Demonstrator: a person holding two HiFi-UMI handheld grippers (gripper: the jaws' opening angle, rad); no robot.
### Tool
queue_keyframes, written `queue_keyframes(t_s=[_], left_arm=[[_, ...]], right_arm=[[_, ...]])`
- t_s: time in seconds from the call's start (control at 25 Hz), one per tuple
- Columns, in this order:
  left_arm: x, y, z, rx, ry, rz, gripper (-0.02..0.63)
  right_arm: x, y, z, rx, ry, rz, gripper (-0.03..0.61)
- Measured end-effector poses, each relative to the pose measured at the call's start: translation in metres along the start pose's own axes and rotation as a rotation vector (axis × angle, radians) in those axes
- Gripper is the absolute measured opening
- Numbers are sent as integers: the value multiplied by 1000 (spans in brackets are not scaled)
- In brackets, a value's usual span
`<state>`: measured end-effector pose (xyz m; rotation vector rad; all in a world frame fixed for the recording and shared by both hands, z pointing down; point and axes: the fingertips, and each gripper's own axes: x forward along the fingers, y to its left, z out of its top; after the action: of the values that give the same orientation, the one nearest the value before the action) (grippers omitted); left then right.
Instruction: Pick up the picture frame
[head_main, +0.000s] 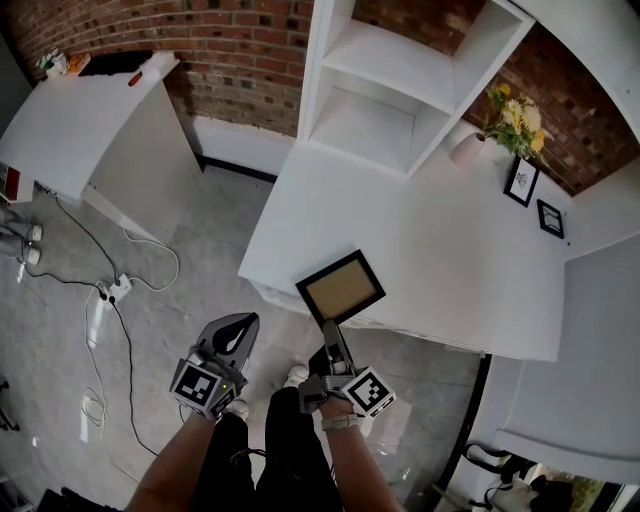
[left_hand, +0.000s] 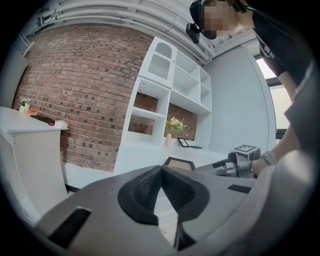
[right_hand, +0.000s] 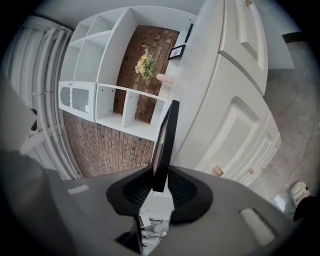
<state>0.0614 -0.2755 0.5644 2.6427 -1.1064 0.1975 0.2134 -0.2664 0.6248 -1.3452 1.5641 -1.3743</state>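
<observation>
The picture frame (head_main: 341, 287) is black-rimmed with a tan panel and sits tilted at the near edge of the white counter (head_main: 440, 250). My right gripper (head_main: 330, 330) reaches up from below and is shut on its near corner. In the right gripper view the frame (right_hand: 167, 135) stands edge-on between the pads (right_hand: 180, 190), which press on both of its faces. My left gripper (head_main: 240, 328) hangs to the left of the frame, over the floor and apart from it. Its jaws meet at the tips, with nothing between them (left_hand: 161, 171). The left gripper view shows the frame (left_hand: 180, 163) and the right gripper (left_hand: 235, 165) ahead.
A white shelf unit (head_main: 400, 80) stands at the back of the counter. Beside it are a vase of yellow flowers (head_main: 510, 125) and two small black frames (head_main: 522, 182). Cabinet doors (right_hand: 235, 125) lie below the counter. Cables (head_main: 110, 290) trail on the floor beside a white table (head_main: 80, 120).
</observation>
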Motion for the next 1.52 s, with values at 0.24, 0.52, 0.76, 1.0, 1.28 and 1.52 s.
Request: queue_keyframes(t_s=[0.24,0.52,0.76,1.0,1.28,1.52], left_arm=[[-1,-1,0,-1,-1,-3,6],[-2,-3,1,8,0,-3,6],[-3,0,0,-5,-6,12,6],[-4,6,1,-7,-5,33,6],[-6,11,-4,-18,-3,43,6],[-6,11,0,-12,-19,34,6]], right_arm=[[-1,3,-8,-36,23,6,94],[11,-1,7,-17,23,23,149],[21,-3,3,5,51,22,149],[30,-6,-4,87,63,14,131],[30,-9,-4,96,61,12,75],[27,-6,0,139,33,18,33]])
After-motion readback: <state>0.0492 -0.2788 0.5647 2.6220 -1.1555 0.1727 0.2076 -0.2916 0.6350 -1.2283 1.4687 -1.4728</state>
